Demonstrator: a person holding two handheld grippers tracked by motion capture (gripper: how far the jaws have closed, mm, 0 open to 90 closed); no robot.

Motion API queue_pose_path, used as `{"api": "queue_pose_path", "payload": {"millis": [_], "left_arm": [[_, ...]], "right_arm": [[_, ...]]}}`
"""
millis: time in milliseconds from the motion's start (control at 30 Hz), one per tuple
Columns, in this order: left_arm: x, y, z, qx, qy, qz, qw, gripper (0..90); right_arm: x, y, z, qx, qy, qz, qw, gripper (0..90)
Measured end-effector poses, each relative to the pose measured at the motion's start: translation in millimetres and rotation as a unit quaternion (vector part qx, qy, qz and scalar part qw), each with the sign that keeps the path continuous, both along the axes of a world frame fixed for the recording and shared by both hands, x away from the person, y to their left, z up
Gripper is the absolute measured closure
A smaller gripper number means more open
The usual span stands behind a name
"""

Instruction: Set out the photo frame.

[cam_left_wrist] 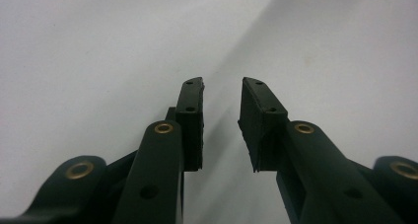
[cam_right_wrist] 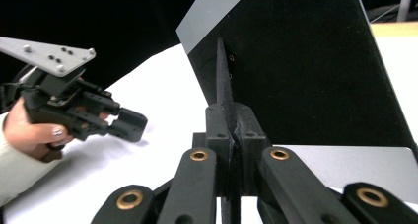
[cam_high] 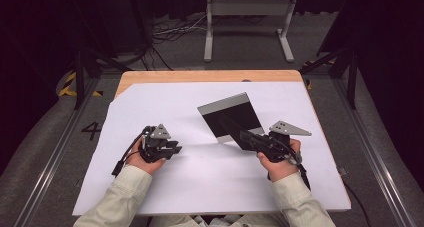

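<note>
The right tool is closed on the near edge of a thin black and grey panel, so the panel stands tilted up from the white sheet on the worktop, directly ahead of this tool. The left tool is well apart to the left, jaws open, holding nothing, low over the sheet.

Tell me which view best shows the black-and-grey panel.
High view: the whole black-and-grey panel shows, tilted up off the white sheet, its edge clamped in the right gripper. The right gripper view crops it.
</note>
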State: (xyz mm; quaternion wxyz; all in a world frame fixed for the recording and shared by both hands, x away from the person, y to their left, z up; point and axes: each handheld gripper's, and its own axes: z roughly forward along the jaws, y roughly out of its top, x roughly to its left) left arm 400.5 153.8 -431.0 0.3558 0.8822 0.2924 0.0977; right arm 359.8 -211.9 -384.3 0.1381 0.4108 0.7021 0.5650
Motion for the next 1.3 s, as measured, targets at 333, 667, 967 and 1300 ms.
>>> {"api": "queue_pose_path", "payload": {"millis": [333, 667, 967, 1300], "left_arm": [[0.2, 1.0, 0.1, -0.002, -0.001, 0.003, 1.0, 71.7], [-0.4, 0.9, 0.4, -0.003, -0.001, 0.003, 1.0, 71.6], [0.1, 1.3, 1.0, -0.004, 0.0, 0.002, 1.0, 71.3], [1.8, -0.3, 0.9, -0.007, 0.0, 0.001, 1.0, 71.2]], "right_arm": [[13.7, 3.1, -9.9, 0.002, -0.037, -0.002, 0.9993, 87.1], [18.2, -4.8, -11.7, -0.011, -0.03, 0.008, 0.9995, 86.6], [19.0, -18.5, -12.6, -0.057, -0.002, 0.032, 0.9978, 84.5], [16.5, -25.4, -16.1, -0.127, 0.015, 0.075, 0.989, 84.3]]}}
